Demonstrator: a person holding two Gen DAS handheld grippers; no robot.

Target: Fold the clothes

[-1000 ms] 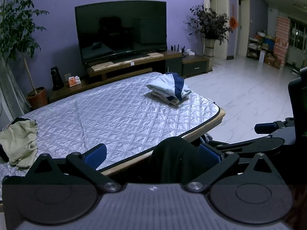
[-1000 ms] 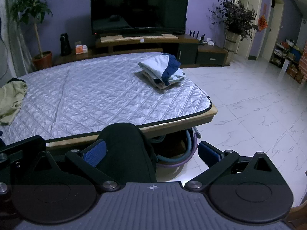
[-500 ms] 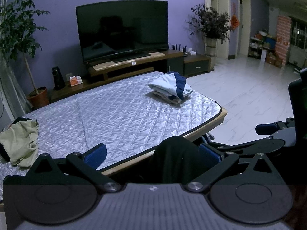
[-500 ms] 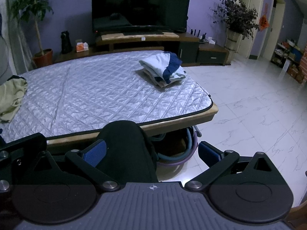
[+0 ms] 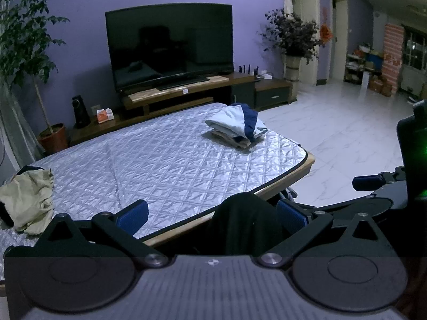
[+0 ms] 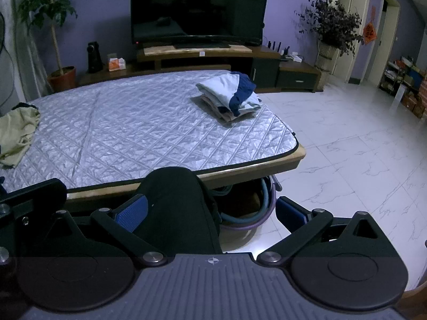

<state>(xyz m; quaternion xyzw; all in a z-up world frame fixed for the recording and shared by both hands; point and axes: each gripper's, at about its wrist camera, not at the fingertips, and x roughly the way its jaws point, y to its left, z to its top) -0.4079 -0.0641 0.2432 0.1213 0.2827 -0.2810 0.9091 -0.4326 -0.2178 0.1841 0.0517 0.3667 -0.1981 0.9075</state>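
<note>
My left gripper has its blue-padded jaws spread wide, pinching nothing, hanging at the near edge of the table with the silver quilted cover. A black-clad knee rises between those jaws, just in front of them. My right gripper is likewise spread and empty, with the same dark knee against its left finger. Far ahead of both pairs of jaws and slightly to the right, a folded stack of clothes, pale blue with a navy panel on top and beige below, lies near the table's far right corner. Well off to the left of my jaws, a crumpled pale yellow-green garment sits unfolded at the table's left end. Beyond the table stands a dark curved television.
</note>
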